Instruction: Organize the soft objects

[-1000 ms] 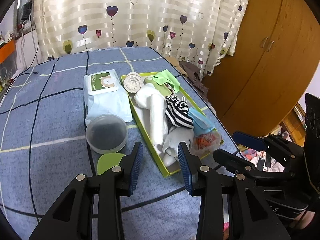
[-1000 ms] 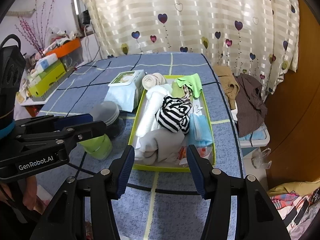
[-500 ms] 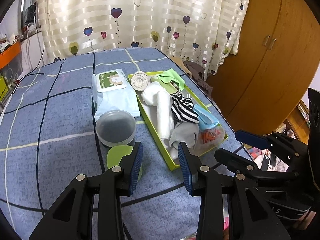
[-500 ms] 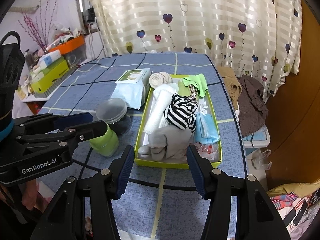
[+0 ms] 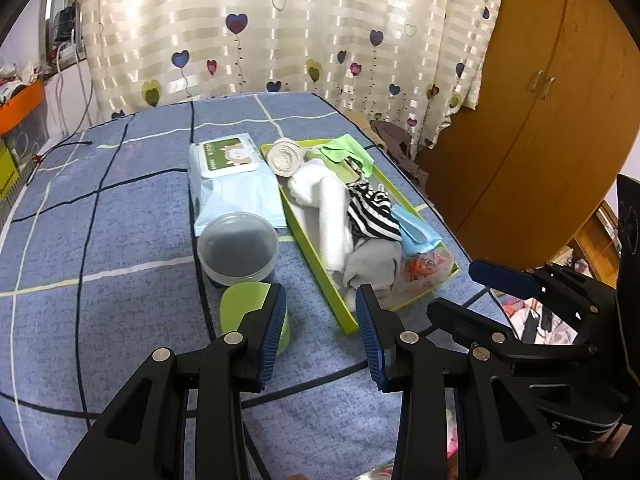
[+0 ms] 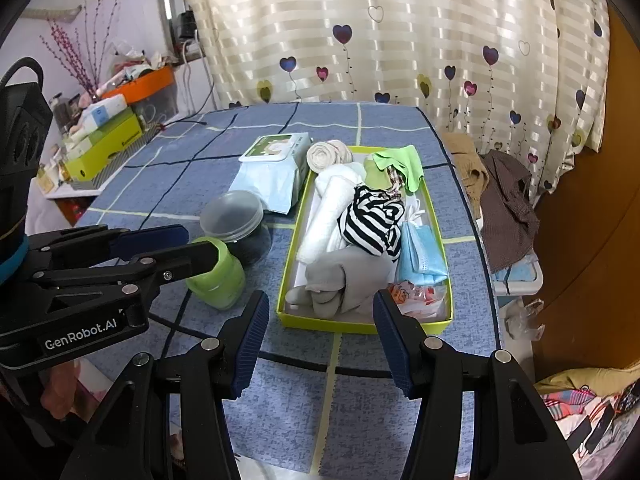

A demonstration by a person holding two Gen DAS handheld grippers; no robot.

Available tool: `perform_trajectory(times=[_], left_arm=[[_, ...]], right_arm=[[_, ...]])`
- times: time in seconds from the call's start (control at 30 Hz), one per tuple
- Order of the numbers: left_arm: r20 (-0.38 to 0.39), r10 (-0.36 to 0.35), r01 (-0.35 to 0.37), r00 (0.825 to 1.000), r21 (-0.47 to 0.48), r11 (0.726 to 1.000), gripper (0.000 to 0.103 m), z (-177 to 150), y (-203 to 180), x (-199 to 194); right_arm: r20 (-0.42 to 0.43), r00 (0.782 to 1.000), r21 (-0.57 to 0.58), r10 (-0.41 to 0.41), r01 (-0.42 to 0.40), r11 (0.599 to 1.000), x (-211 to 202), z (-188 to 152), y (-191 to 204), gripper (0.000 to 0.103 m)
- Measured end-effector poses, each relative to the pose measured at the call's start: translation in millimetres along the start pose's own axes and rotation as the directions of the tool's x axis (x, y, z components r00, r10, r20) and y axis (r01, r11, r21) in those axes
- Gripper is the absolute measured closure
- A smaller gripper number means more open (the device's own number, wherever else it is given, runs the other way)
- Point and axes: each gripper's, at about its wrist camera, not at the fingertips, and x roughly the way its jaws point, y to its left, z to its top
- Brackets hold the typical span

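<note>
A lime-green tray [image 6: 362,323] [image 5: 308,240] on the blue table holds soft things: a white towel [image 6: 330,208], a black-and-white striped cloth [image 6: 370,220], a grey cloth [image 6: 344,280], blue face masks [image 6: 420,252], a beige roll [image 6: 322,156] and a green cloth [image 6: 400,162]. My left gripper [image 5: 320,332] is open and empty, above the table just before the tray's near end. My right gripper [image 6: 320,336] is open and empty, in front of the tray's near edge.
A wet-wipes pack [image 5: 232,184], a clear round lidded container [image 5: 238,248] and a green cup [image 6: 218,276] stand left of the tray. Clothes [image 6: 504,200] lie over a bin right of the table. A wooden wardrobe [image 5: 540,120] stands at right, boxes [image 6: 104,140] at left.
Both grippers have drawn back from the tray and risen a little; the tray and the objects look smaller and farther. Both stay open and empty.
</note>
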Motion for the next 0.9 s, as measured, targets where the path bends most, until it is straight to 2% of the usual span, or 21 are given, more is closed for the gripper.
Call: perform_trajectory(times=[0.9], left_arm=[[-0.025, 0.021, -0.02, 0.999, 0.01, 1.0, 0.065, -2.6, 2.6, 4.2]], right_arm=[[-0.006, 1.0, -0.003, 0.003, -0.003, 1.0, 2.3, -1.8, 3.3, 0.049]])
